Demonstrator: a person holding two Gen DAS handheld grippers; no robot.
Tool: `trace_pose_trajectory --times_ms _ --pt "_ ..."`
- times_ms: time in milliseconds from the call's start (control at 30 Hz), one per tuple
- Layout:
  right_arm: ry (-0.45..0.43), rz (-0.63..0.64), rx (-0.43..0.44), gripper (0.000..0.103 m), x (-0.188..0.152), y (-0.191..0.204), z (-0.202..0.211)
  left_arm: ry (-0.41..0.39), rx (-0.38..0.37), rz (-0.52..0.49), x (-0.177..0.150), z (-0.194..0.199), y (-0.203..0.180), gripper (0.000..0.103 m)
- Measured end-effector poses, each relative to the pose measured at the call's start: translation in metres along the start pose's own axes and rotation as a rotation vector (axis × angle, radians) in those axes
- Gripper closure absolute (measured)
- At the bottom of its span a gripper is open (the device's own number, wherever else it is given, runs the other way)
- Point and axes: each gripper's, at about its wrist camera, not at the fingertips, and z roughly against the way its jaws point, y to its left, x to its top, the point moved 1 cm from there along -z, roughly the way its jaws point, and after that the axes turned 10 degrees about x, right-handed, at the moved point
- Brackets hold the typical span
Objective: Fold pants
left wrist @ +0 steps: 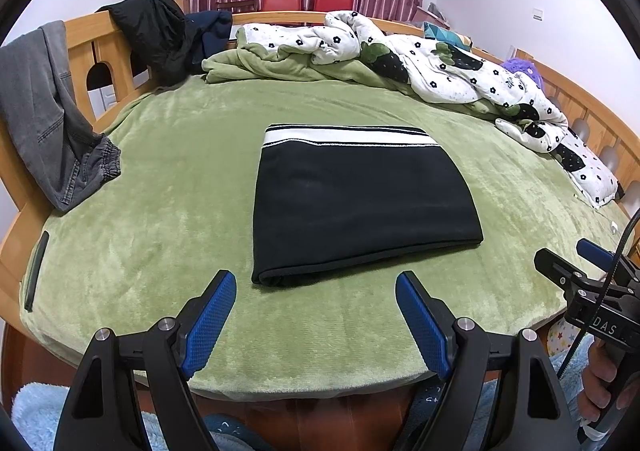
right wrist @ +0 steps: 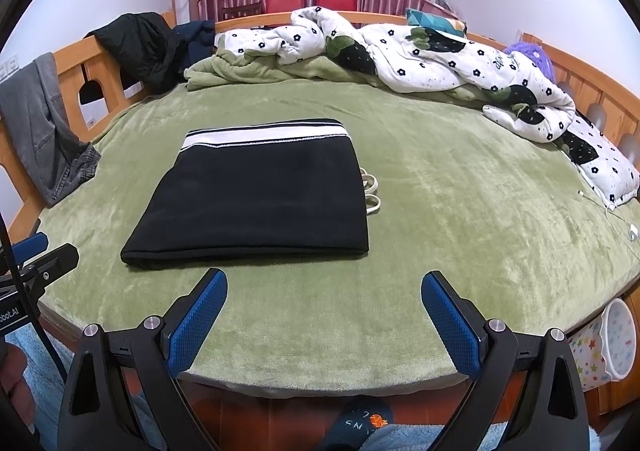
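Black pants (left wrist: pixel 360 207) with a white waistband lie folded into a flat rectangle on the green bed cover (left wrist: pixel 168 187). The same pants (right wrist: pixel 256 199) show left of centre in the right wrist view, with white drawstring loops (right wrist: pixel 372 191) sticking out at their right edge. My left gripper (left wrist: pixel 316 283) hovers open just short of the pants' near edge, nothing between its blue pads. Over the bed's front edge my right gripper (right wrist: pixel 324 283) stands open and empty too. Each gripper shows at the other view's edge: right gripper (left wrist: pixel 576 255), left gripper (right wrist: pixel 48 247).
A crumpled white flowered quilt (left wrist: pixel 440 63) lies along the back and right of the bed. Grey jeans (left wrist: pixel 44 115) and a black jacket (left wrist: pixel 156 31) hang on the wooden rail (left wrist: pixel 84 35) at the left. A charging cable (right wrist: pixel 616 219) lies at the right edge. A star-patterned bin (right wrist: pixel 608 343) stands below.
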Motion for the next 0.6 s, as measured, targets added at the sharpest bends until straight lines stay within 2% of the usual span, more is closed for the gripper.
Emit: trace_pose_trajectory --times_ms 600 --pt "-0.002 0.001 0.0 0.006 -0.0001 -0.0018 0.0003 -0.002 -0.003 -0.005 0.0017 -0.0013 0.0061 0.022"
